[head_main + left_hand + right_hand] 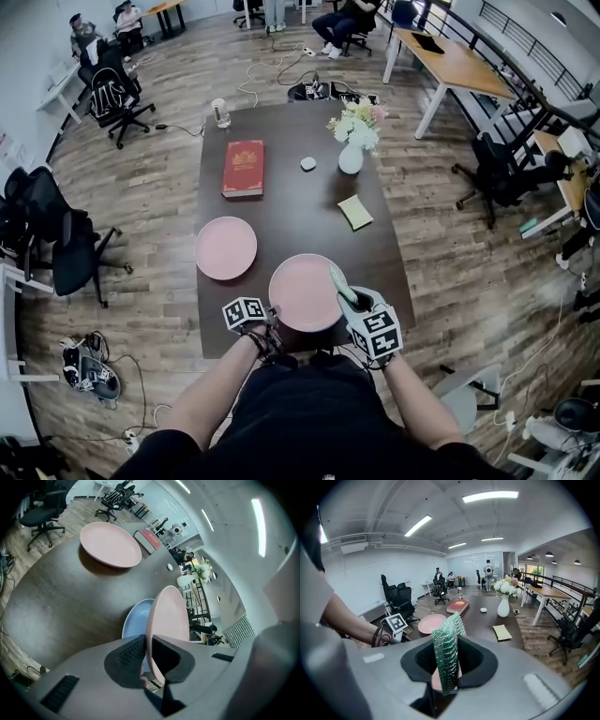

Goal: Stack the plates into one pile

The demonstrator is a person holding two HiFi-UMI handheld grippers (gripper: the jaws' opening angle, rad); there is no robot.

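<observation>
My left gripper (146,641) is shut on the near rim of a pink plate (169,620), which is tilted steeply over a blue plate (133,620) lying on the dark table (61,602). In the head view that held pink plate (305,291) covers the blue one, and the left gripper (274,326) sits at its near left edge. A second pink plate (225,247) lies flat further left, also visible as the pink plate (110,544) in the left gripper view. My right gripper (349,296) is shut on an upright green textured pad (446,648) at the held plate's right edge.
Further back on the table are a red book (244,169), a white vase of flowers (352,155), a yellow-green notepad (355,212), a small white object (308,163) and a glass jar (220,113). Office chairs (66,248) stand on the wooden floor around it.
</observation>
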